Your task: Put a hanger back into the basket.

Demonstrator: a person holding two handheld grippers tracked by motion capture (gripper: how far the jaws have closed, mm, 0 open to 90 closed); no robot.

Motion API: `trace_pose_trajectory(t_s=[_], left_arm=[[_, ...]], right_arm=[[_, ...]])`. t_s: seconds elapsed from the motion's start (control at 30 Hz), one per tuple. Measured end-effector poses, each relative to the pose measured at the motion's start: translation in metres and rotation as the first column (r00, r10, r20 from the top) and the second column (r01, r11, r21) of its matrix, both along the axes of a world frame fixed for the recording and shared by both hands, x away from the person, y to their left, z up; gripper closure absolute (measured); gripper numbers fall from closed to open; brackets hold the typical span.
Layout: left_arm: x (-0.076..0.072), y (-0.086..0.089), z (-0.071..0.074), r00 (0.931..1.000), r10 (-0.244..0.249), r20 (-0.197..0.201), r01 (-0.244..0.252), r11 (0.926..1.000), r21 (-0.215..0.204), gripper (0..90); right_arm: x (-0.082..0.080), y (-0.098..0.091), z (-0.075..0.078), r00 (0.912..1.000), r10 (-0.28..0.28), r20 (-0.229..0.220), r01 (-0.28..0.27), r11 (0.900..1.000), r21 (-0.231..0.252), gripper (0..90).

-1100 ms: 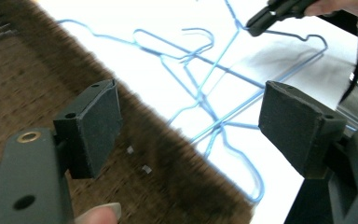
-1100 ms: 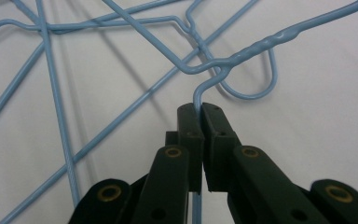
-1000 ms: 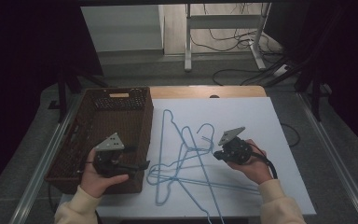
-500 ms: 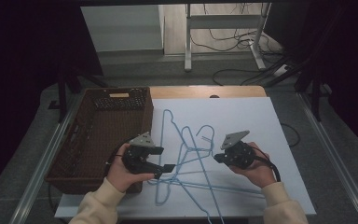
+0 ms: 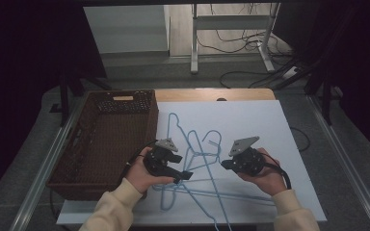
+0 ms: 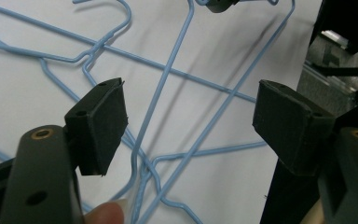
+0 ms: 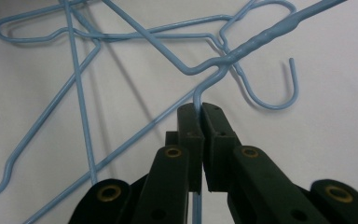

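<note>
A tangle of light-blue wire hangers (image 5: 200, 159) lies on the white sheet (image 5: 260, 125) that covers the table (image 5: 212, 94), just right of the brown wicker basket (image 5: 108, 139). In the high view the pile runs lengthwise from the far middle of the sheet toward the near edge; one hook (image 5: 173, 118) points away from the person, another small hook (image 5: 215, 138) sits near the middle, and long straight bars (image 5: 221, 195) stretch across the near part of the sheet. The right gripper (image 5: 226, 165) pinches one hanger: in the right gripper view its two black jaws are pressed together on a blue wire (image 7: 196, 100) that rises between them, bends, and joins the twisted neck (image 7: 265, 35), which slants up to the right, while an open hook (image 7: 275, 95) curls beside it. The left gripper (image 5: 184, 176) is held low over the near-left part of the tangle, close to the basket's wall. Its jaws have just been closing a little, yet they stand wide apart; in the left gripper view several crossing wires (image 6: 163, 79) lie on the sheet below the gap, and neither pad presses on any of them. A fingertip (image 6: 105, 213) shows at that view's bottom edge. Cream sleeves (image 5: 108, 211) come in from the near side, each hand wrapped around its gripper
</note>
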State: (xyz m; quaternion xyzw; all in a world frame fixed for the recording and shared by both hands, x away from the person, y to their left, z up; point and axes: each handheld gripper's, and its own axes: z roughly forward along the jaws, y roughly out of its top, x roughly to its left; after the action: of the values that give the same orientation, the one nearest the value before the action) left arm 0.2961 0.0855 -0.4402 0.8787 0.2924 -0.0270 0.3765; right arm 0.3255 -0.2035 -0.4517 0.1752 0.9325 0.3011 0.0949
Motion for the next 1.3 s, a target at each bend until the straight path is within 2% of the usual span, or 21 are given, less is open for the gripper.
trace_pose_trajectory(t_s=[0.23,0.5,0.63,0.67,0.7,0.73,0.8,0.9,0.97,1.0,1.1,1.13,1.17,1.2,1.3], left_arm=[[0.005,-0.019,-0.006,0.9995,-0.026,-0.015,0.027,0.999,0.035,27.2],[0.014,-0.033,-0.022,0.9995,0.002,-0.032,0.0,0.998,0.063,29.8],[0.018,-0.037,-0.031,0.999,0.025,-0.039,-0.022,0.998,0.059,36.1],[0.018,-0.038,-0.033,0.9989,0.024,-0.04,-0.022,0.9977,0.065,40.4],[0.019,-0.039,-0.035,0.9988,0.026,-0.042,-0.023,0.9976,0.065,40.4],[0.02,-0.039,-0.037,0.9987,0.028,-0.044,-0.025,0.9974,0.067,46.0],[0.02,-0.042,-0.04,0.9989,0.026,-0.04,-0.023,0.997,0.075,48.6],[0.02,-0.045,-0.044,0.9991,0.019,-0.037,-0.016,0.9963,0.084,64.3],[0.02,-0.046,-0.045,0.9994,0.02,-0.029,-0.017,0.9954,0.094,67.5],[0.02,-0.045,-0.045,0.9994,0.021,-0.028,-0.018,0.9952,0.096,76.3],[0.019,-0.044,-0.043,0.9992,-0.007,-0.039,0.01,0.9965,0.083,79.7],[0.017,-0.044,-0.04,0.9988,-0.03,-0.038,0.033,0.9963,0.079,80.9],[0.017,-0.044,-0.04,0.9988,-0.03,-0.038,0.033,0.9963,0.079,82.3],[0.015,-0.044,-0.038,0.9961,-0.067,-0.058,0.07,0.9952,0.068,83.9],[0.012,-0.043,-0.035,0.9948,-0.08,-0.063,0.083,0.9946,0.061,86.1]], right_arm=[[-0.002,0.0,0.001,0.9999,0.011,0.003,-0.011,0.9999,0.001,87.3],[-0.004,0.0,0.001,0.9997,0.024,0.004,-0.024,0.9997,0.001,87.3],[-0.004,0.0,0.001,0.9997,0.024,0.006,-0.024,0.9997,0.003,87.3],[-0.004,0.0,0.002,0.9997,0.023,0.004,-0.023,0.9997,0.007,87.3],[-0.004,0.0,0.002,0.9997,0.023,0.004,-0.023,0.9997,0.007,87.3],[-0.005,0.001,0.002,0.9998,0.022,0.003,-0.022,0.9997,0.01,87.3],[-0.005,0.001,0.002,0.9997,0.023,0.003,-0.023,0.9997,0.012,87.4],[-0.005,0.0,0.003,0.9997,0.024,0.003,-0.024,0.9995,0.019,87.3],[-0.005,0.0,0.004,0.9997,0.022,0.003,-0.022,0.9995,0.024,87.3],[-0.005,0.0,0.004,0.9997,0.025,0.002,-0.025,0.9994,0.022,87.2],[-0.005,-0.001,0.005,0.9998,0.022,0.002,-0.022,0.9994,0.027,87.1],[-0.005,-0.002,0.005,0.9998,0.021,0.001,-0.021,0.9992,0.034,86.8],[-0.005,-0.003,0.006,0.9997,0.024,0.005,-0.024,0.999,0.038,86.6],[-0.005,-0.003,0.006,0.9997,0.023,0.005,-0.024,0.9988,0.043,86.2],[-0.005,-0.004,0.008,0.9997,0.023,0.006,-0.023,0.9983,0.054,85.5]])
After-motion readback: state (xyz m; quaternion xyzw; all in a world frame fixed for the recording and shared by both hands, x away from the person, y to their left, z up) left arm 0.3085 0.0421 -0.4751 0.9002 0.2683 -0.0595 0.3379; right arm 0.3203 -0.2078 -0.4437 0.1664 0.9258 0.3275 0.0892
